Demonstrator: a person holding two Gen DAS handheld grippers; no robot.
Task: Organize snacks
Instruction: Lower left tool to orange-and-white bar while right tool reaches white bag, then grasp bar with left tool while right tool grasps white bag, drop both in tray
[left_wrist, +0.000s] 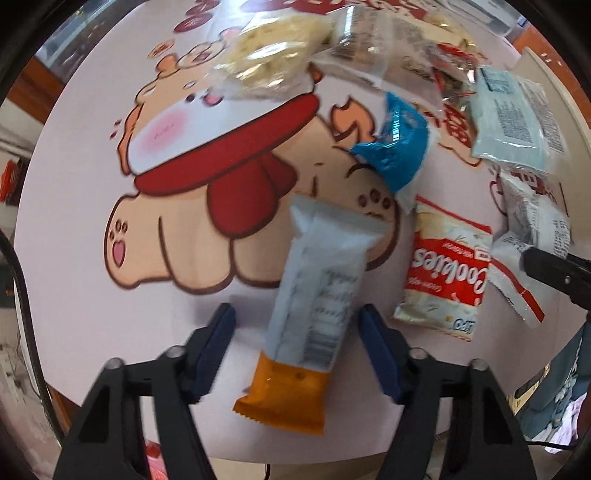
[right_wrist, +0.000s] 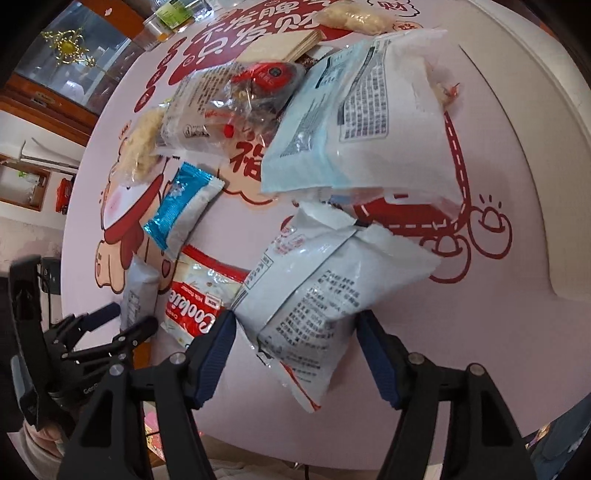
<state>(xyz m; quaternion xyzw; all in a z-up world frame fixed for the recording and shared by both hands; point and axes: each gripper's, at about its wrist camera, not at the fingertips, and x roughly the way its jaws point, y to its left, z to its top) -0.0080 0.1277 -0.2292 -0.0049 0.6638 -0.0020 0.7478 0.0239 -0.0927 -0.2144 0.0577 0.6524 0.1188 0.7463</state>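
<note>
Orange and pale grey mark the long snack bar (left_wrist: 314, 314), which lies on the round pink table (left_wrist: 92, 295) just beside the red-and-white cookie packet (left_wrist: 447, 269), on that packet's left as our left camera sees it. Our left gripper (left_wrist: 297, 354) points down over the bar with a blue pad on each side of it; the jaws stand at middling width. The right pad (left_wrist: 378, 354) looks close to the wrapper or just touching, the left pad (left_wrist: 212, 354) is apart from it, so we do not call it gripped. The bar's long axis runs away from us, roughly along the camera's line, and so across the gap between the pads, which suits a squeeze on its narrow width.

On the cookie packet's other side lies a white crinkled bag (right_wrist: 321, 295) with black print. Our right gripper (right_wrist: 295, 354) straddles its near end, jaws fairly wide; the left pad sits at the bag's edge, the right one close beside it. Each hand is nearest its own snack
</note>
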